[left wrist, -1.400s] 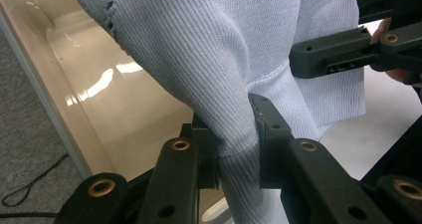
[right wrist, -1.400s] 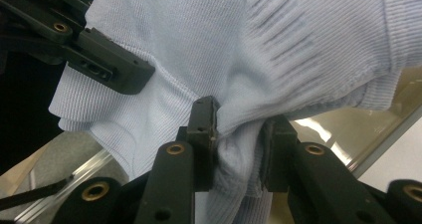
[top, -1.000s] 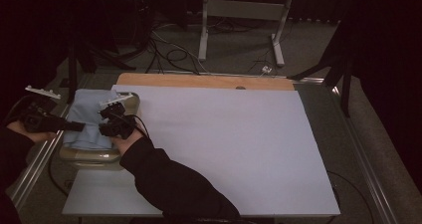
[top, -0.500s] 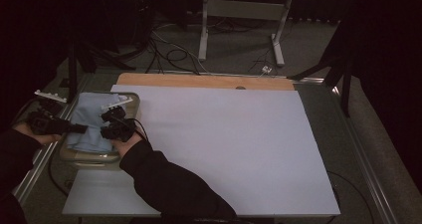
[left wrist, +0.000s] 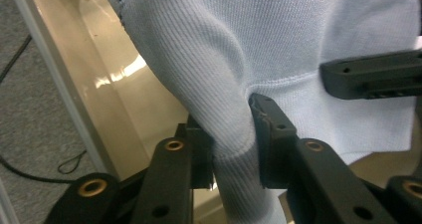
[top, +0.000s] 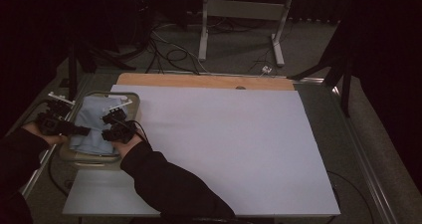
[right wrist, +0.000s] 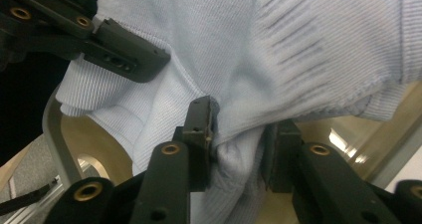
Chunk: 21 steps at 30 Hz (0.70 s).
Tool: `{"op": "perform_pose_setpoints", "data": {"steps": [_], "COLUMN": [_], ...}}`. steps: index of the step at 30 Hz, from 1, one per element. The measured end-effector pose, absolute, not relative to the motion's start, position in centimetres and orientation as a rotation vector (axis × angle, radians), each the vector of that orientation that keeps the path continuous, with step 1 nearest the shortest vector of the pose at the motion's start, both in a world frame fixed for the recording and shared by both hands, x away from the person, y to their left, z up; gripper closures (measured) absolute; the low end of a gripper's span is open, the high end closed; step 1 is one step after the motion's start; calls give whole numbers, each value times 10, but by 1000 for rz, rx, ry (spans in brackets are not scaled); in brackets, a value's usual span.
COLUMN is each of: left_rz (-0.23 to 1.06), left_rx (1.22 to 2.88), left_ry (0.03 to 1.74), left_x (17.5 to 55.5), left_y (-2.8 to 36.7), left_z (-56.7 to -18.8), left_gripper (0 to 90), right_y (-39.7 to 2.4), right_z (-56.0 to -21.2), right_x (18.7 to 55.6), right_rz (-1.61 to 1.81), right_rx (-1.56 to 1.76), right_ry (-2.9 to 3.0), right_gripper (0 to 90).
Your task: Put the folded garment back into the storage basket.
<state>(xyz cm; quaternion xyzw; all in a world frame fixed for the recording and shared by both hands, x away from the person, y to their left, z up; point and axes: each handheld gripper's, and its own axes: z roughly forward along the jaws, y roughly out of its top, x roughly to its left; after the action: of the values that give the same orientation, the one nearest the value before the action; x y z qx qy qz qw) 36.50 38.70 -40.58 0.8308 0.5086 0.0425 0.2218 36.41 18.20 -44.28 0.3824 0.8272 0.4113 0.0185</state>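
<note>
Pale blue knitted garment (top: 94, 124) lying in a beige tray (top: 88, 159) at the table's left edge. Left gripper (left wrist: 231, 139) and right gripper (right wrist: 238, 134) each pinch a fold of it, jaws having just been opening slightly.

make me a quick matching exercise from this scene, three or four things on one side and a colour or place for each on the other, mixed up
Things:
1. knit garment
2. tray
3. white sheet
4. wooden board

Colour or place:
A. bare strip along the table's far edge
B. beige, at the table's left end
C. pale blue, lying in the tray, pinched by the left gripper and the right gripper
D. covers most of the tabletop

Right pairs: 1-C, 2-B, 3-D, 4-A
</note>
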Motion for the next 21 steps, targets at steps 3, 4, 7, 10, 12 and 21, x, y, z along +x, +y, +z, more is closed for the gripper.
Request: {"op": "perform_pose_setpoints", "data": {"steps": [3, 4, 7, 10, 12, 21], "left_rz": [151, 162, 205, 236, 234, 293], "left_rx": [2299, 2297, 2293, 2262, 2244, 2232], "left_ry": [1410, 1412, 1439, 1490, 1495, 1470], "left_x": [365, 365, 365, 365, 364, 358], "left_y": [387, 387, 388, 390, 392, 391], "left_z": [-406, -406, -406, -406, -404, -391], "left_gripper": [685, 663, 605, 474, 373, 111], "right_y": [182, 182, 184, 184, 183, 176], "right_z": [-442, -441, -441, -440, -438, -428], "right_x": [363, 363, 363, 361, 361, 358], "right_rz": [1273, 1271, 1252, 1247, 1254, 1323], "right_rx": [1171, 1151, 1123, 1078, 1049, 879], "right_ry": [2567, 2567, 2580, 2568, 2540, 2569], "right_gripper": [659, 644, 578, 407, 266, 109]}}
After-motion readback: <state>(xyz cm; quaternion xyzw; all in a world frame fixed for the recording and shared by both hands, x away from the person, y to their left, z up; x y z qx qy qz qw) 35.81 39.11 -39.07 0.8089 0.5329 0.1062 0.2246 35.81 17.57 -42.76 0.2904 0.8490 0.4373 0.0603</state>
